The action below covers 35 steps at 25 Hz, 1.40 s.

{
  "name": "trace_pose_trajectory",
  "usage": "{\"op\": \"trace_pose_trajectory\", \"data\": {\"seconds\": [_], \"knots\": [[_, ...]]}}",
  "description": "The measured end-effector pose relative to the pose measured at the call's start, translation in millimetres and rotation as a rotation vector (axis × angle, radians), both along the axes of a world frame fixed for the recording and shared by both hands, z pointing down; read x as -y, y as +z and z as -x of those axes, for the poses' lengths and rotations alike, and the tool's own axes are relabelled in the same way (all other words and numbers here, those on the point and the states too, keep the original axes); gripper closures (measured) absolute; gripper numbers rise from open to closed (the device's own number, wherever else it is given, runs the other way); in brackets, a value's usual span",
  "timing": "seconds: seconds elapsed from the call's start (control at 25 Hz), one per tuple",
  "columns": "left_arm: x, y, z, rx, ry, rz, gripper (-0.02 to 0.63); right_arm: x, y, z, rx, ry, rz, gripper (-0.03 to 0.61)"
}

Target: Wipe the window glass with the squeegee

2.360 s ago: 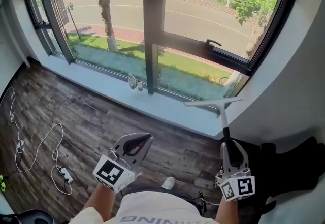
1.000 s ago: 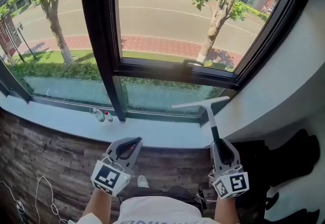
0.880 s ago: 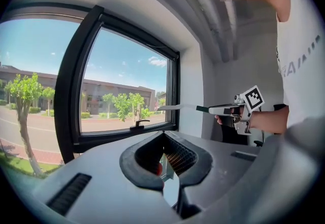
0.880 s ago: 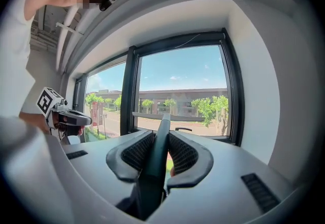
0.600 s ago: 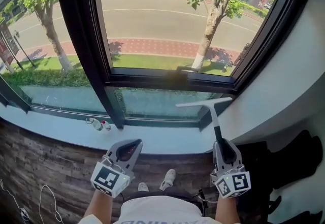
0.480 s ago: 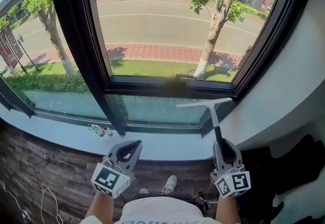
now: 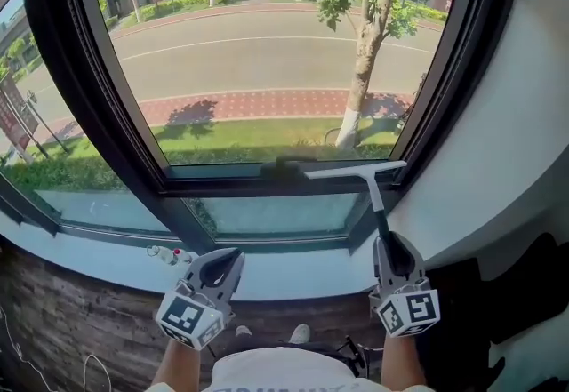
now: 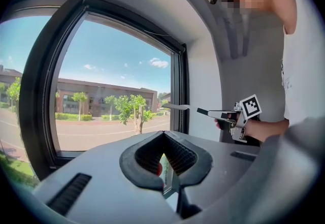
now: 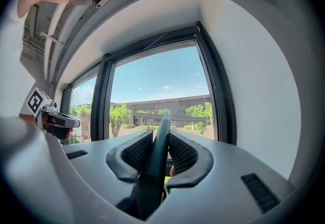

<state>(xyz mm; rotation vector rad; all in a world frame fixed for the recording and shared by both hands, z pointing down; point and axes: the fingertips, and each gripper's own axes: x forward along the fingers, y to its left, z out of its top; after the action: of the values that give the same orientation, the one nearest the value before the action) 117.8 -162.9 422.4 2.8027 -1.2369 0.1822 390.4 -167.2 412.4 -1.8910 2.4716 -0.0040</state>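
White walls close round a broad black-framed window glass (image 7: pixel 267 52) that looks out on a road, trees and a strip of lawn, with a pale windowsill (image 7: pixel 293 279) under it and two small bottles (image 7: pixel 165 252) standing on the sill to the left; compared with a couple of seconds ago the person has come in close to the window and the pale-bladed, dark-handled squeegee (image 7: pixel 357 172) has risen from in front of the lower pane to the dark crossbar (image 7: pixel 222 179) at the foot of the big upper pane; I'd judge that the stroke is about to begin, though whether the blade touches the glass I cannot tell; the right gripper (image 7: pixel 388 248) is clamped on the handle, jaws pressed against both its sides; the handle's long axis runs away from the person up toward the window, and the blade lies crosswise, roughly level, left to right; the left gripper (image 7: pixel 225 259) hangs low over the sill, jaws drawn together on nothing.
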Motion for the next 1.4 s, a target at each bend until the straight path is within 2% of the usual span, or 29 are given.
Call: {"op": "trace_pose_trajectory", "data": {"seconds": [0.16, 0.36, 0.56, 0.84, 1.08, 1.28, 1.4], "knots": [[13, -7, -7, 0.014, 0.062, -0.023, 0.597, 19, -32, -10, 0.004, 0.041, -0.068, 0.479], [22, -10, -7, -0.001, 0.127, -0.038, 0.597, 60, -126, -30, -0.045, 0.106, -0.263, 0.479], [30, -17, -3, -0.01, 0.142, -0.043, 0.597, 107, -221, -36, -0.064, 0.152, -0.383, 0.479], [32, -18, 4, -0.005, 0.142, -0.042, 0.597, 149, -316, -28, -0.078, 0.146, -0.466, 0.479], [36, -8, 11, -0.004, 0.127, -0.053, 0.597, 179, -355, -39, -0.144, 0.204, -0.51, 0.479], [34, -13, 18, -0.007, 0.107, -0.057, 0.597, 190, -379, -45, -0.094, 0.202, -0.53, 0.479], [35, -20, 24, 0.001, 0.087, -0.057, 0.597, 194, -395, -46, -0.099, 0.214, -0.551, 0.479]]}}
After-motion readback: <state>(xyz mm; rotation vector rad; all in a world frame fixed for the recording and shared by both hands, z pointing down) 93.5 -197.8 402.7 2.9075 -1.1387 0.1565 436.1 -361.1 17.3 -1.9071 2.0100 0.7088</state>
